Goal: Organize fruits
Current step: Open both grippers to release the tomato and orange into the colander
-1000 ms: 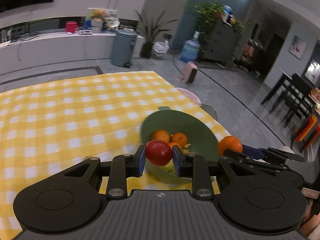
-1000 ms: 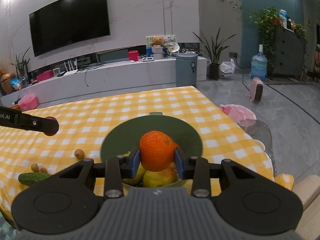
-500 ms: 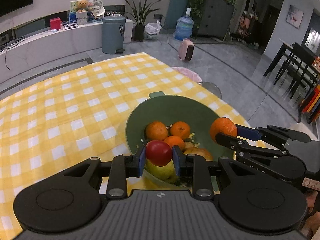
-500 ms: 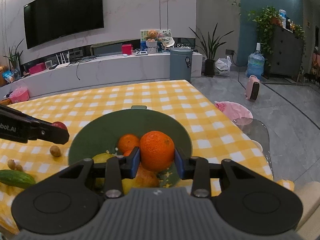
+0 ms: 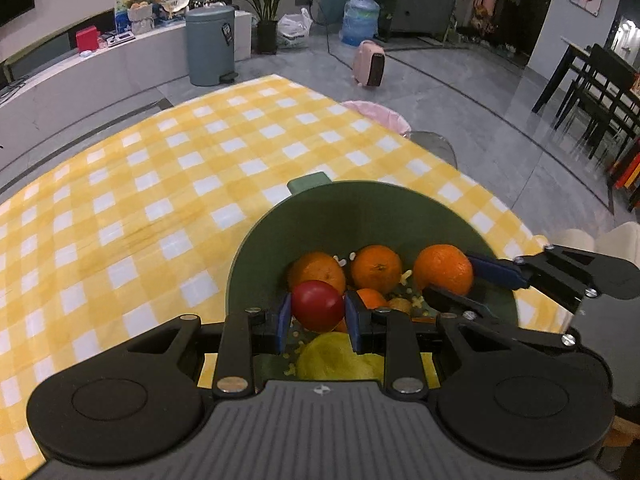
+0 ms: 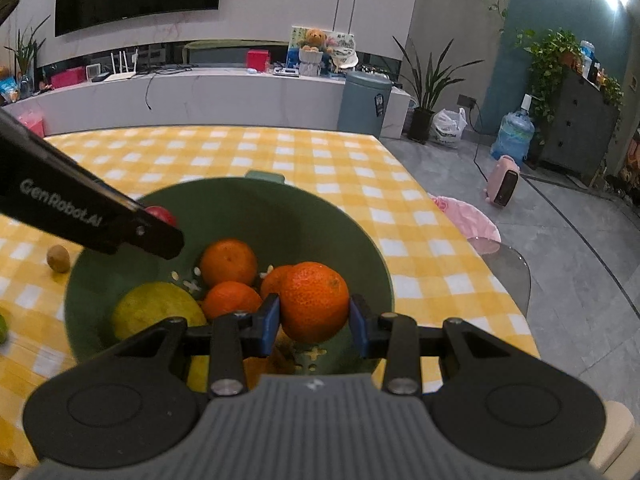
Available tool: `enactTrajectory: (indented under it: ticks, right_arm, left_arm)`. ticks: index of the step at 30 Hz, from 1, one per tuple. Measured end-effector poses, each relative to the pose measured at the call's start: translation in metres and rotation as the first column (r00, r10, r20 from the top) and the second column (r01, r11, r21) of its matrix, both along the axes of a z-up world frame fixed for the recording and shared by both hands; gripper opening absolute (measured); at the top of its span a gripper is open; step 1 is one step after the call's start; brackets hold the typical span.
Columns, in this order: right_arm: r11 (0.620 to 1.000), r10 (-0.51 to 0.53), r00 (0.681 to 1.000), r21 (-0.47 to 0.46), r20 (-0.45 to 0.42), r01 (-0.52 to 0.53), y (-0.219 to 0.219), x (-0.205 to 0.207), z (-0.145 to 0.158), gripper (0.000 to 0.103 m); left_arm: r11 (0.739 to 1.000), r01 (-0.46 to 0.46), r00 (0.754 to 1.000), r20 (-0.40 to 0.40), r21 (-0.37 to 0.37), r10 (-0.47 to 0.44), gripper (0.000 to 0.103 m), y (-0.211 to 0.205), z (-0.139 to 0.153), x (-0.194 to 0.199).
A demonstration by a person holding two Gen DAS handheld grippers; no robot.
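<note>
A green bowl [image 5: 360, 208] stands on the yellow checked tablecloth and holds several oranges and a yellow fruit [image 5: 332, 360]. My left gripper [image 5: 316, 312] is shut on a red fruit [image 5: 318, 306] and holds it over the bowl's near rim. My right gripper [image 6: 314, 318] is shut on an orange [image 6: 314, 300] and holds it inside the bowl [image 6: 280, 216]. The right gripper also shows in the left wrist view [image 5: 452, 280], with the orange [image 5: 442, 268]. The left gripper's arm [image 6: 80, 216] crosses the bowl's left rim in the right wrist view.
A small brown fruit [image 6: 58, 258] lies on the cloth left of the bowl, and a green item [image 6: 3, 326] is at the left edge. The table's right edge [image 6: 460, 240] drops to the floor, with a clear chair [image 6: 504, 260] beside it.
Both grippers have moved forward and lower over the bowl with their fruits. The orange has gone down inside the bowl beside the other oranges.
</note>
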State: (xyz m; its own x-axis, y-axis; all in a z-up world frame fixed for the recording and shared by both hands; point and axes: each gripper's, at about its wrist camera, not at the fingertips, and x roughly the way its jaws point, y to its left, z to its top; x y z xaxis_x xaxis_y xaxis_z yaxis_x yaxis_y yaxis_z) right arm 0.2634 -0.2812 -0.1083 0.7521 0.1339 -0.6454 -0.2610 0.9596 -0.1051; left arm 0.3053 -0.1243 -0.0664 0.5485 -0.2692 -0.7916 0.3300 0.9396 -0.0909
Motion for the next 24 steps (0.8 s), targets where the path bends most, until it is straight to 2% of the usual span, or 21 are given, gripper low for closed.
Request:
enactTrajectory:
  ticks: [4,12,21,24]
  right_arm:
    - [1.0,0.009,1.0,-0.006,0.016,-0.009,0.002,0.001,-0.005,0.035]
    - [0.998,0.001,0.999,0.059,0.047,-0.004,-0.007,-0.005,-0.006,0.035]
    - [0.997,0.01,0.998,0.072,0.056,-0.014,-0.009,-0.005,-0.006,0.035]
    - [0.996,0.009,0.998,0.089,0.056,-0.014,-0.011,-0.005,-0.007,0.035]
  left_arm:
    - [1.0,0.005,1.0,-0.017,0.028,-0.005,0.031,-0.003,-0.007,0.006]
    - [0.996,0.037,0.999,-0.04,0.077,-0.034,0.032,-0.014,-0.018,0.01]
    - [0.991,0.04,0.998,-0.063,0.128,-0.032,0.033,-0.022,-0.027,0.015]
    - [0.989,0.037,0.998,-0.058,0.142,-0.029,0.038,-0.023,-0.027,0.016]
